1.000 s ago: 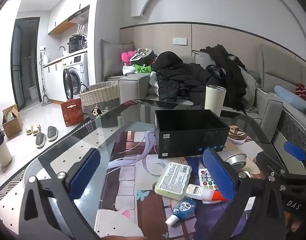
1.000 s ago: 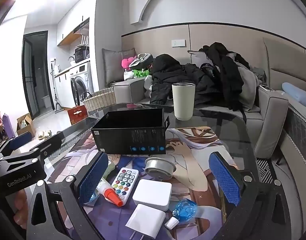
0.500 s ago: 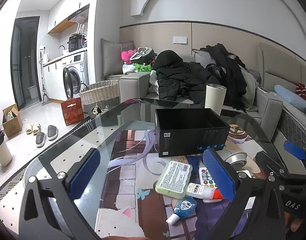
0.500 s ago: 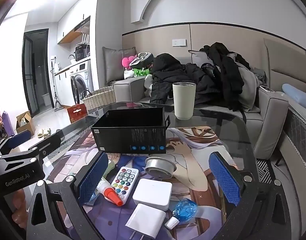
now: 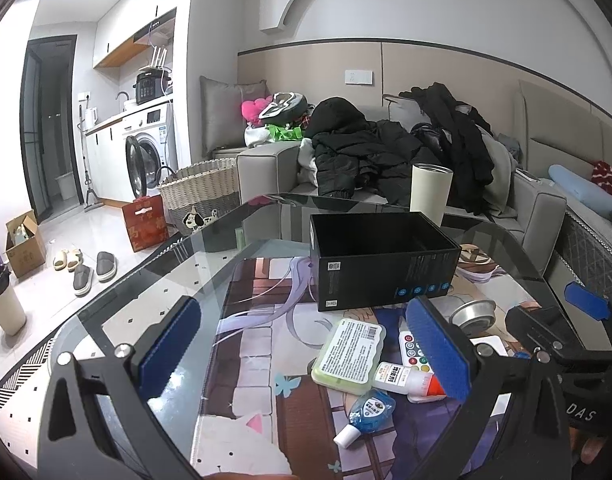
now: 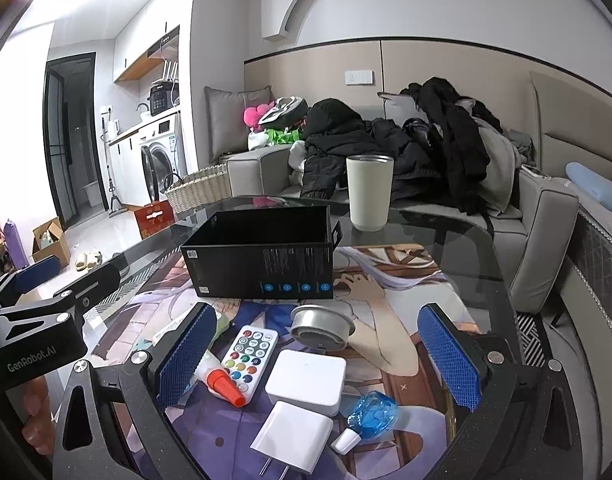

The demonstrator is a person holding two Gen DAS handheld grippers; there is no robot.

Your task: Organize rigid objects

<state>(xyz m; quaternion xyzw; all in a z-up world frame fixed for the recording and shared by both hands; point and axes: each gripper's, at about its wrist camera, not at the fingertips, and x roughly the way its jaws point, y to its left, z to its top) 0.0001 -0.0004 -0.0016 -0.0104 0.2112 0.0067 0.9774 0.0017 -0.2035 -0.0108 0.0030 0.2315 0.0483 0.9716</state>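
On the glass table [image 6: 458, 248]: one open black box [image 6: 261, 264] at the back, then one cream tumbler [image 6: 369, 192], one steel bowl [image 6: 321, 326], one square white adapter [image 6: 306, 376], one remote [image 6: 249, 356], one white plug charger [image 6: 293, 438], one glue bottle [image 6: 221, 380], one blue correction tape [image 6: 370, 414]. Hovering above with nothing held: right gripper [image 6: 318, 360] spread wide, remote, adapter and bowl lying between its pads. Left gripper [image 5: 301, 352] equally wide and empty, green-edged case [image 5: 350, 356] just inside its right pad [image 5: 438, 348].
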